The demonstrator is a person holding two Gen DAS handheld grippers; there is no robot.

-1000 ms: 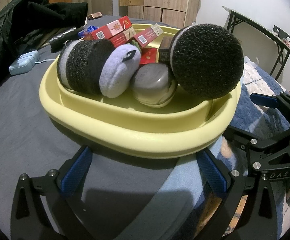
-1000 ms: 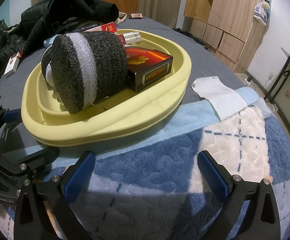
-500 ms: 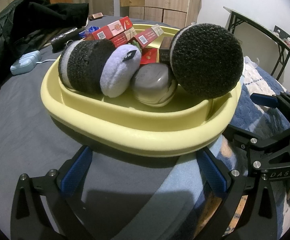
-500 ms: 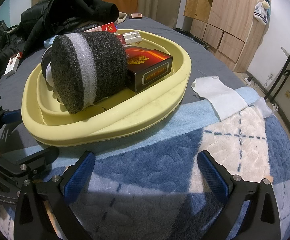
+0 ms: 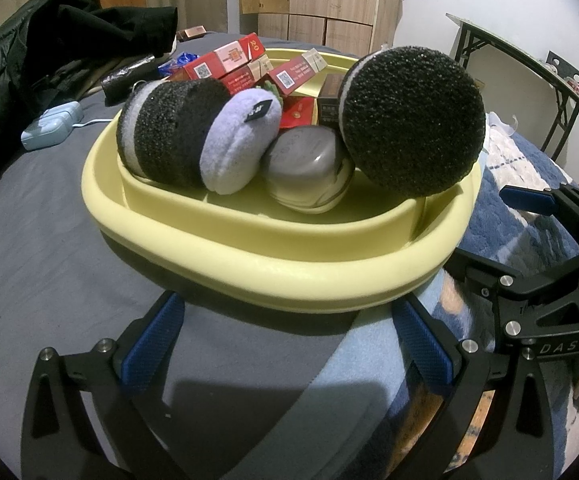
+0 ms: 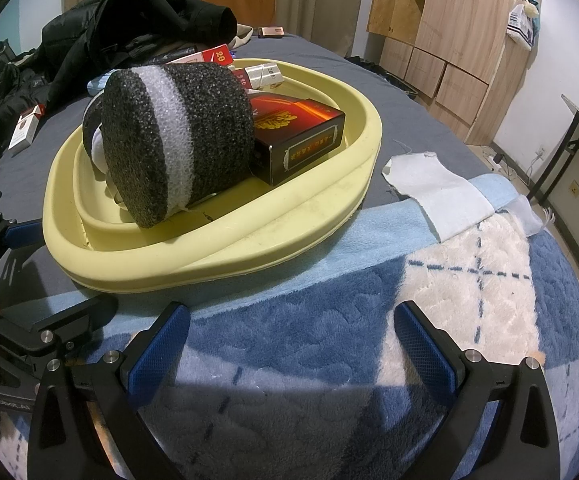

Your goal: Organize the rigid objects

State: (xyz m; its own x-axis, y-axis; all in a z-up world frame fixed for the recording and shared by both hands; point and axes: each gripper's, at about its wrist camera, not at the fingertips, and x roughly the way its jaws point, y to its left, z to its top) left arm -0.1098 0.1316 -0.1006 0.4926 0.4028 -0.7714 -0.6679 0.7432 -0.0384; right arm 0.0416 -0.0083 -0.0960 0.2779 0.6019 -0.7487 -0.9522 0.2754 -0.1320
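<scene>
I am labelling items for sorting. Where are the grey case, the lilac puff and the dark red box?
grey case (image 5: 303, 156): left wrist view, on its lid.
lilac puff (image 5: 237, 144): left wrist view, on its round face.
dark red box (image 6: 295, 118): right wrist view, on its top face.

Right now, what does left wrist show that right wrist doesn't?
Left wrist only: a grey lidded container, a lilac plush pad and a pale blue case lying outside the tray.

Right wrist only: a white cloth beside the tray, and a dark red-and-gold box's top face.

Both: the yellow tray, the large black foam roll and red cartons. Both hand-held grippers, left and right, are open and empty.
</scene>
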